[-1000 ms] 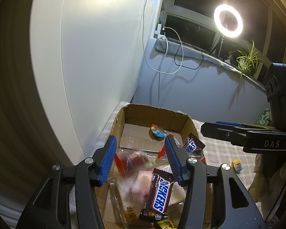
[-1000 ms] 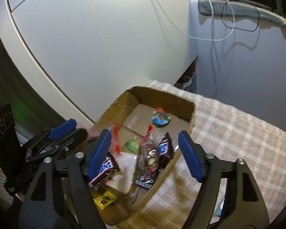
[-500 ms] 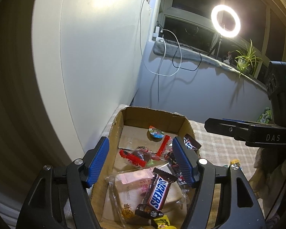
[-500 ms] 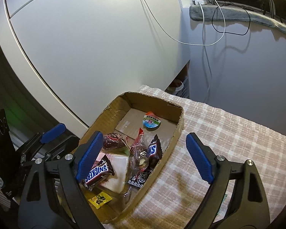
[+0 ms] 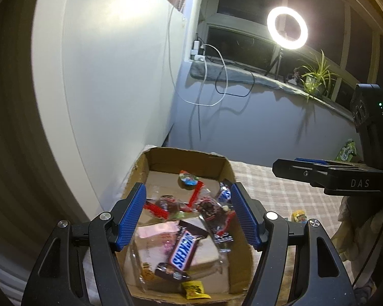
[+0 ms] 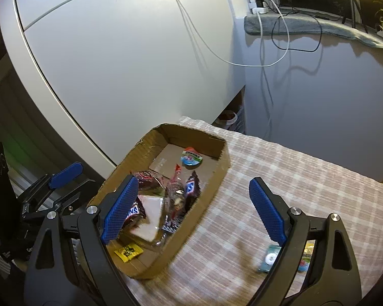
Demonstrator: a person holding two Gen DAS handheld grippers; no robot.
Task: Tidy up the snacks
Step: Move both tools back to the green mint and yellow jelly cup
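1. The left hand-held gripper (image 5: pixel 187 214) hangs above the cardboard box (image 5: pixel 242 252). Its blue pads stand apart with nothing clamped; its jaws have just been opening.
2. The right hand-held gripper (image 6: pixel 191 210) hangs over the box's right wall. Its left pad is above the snacks and its right pad above the checked cloth (image 6: pixel 280 178) on the worktop. Its jaws are wide apart and hold nothing; they too have just been opening.
3. The box is shallow, open-topped and brown, with a ragged rim. It lies directly beneath and ahead of the left hand-held gripper.
4. A brown Snickers bar (image 5: pixel 182 251) with white-and-blue lettering lies slantwise in the box, just below the gap between the left pads.
5. It rests on a pale pink-and-white packet in clear wrap (image 5: pixel 153 234).
6. A small yellow packet (image 5: pixel 194 290) lies at the near end of the box, nearer than the bar.
7. Two clear-wrapped dark sweets with red ends (image 5: pixel 166 205) lie between the left pads in view. A second small Snickers (image 5: pixel 224 194) sits by the right pad.
8. A round jelly cup with a colourful lid (image 5: pixel 187 178) sits alone towards the far end.
9. Outside the box, a small yellow-wrapped sweet (image 5: pixel 299 215) lies on the cloth to the right of the left hand-held gripper. A teal packet (image 6: pixel 268 258) lies partly behind the right hand-held gripper's right finger.
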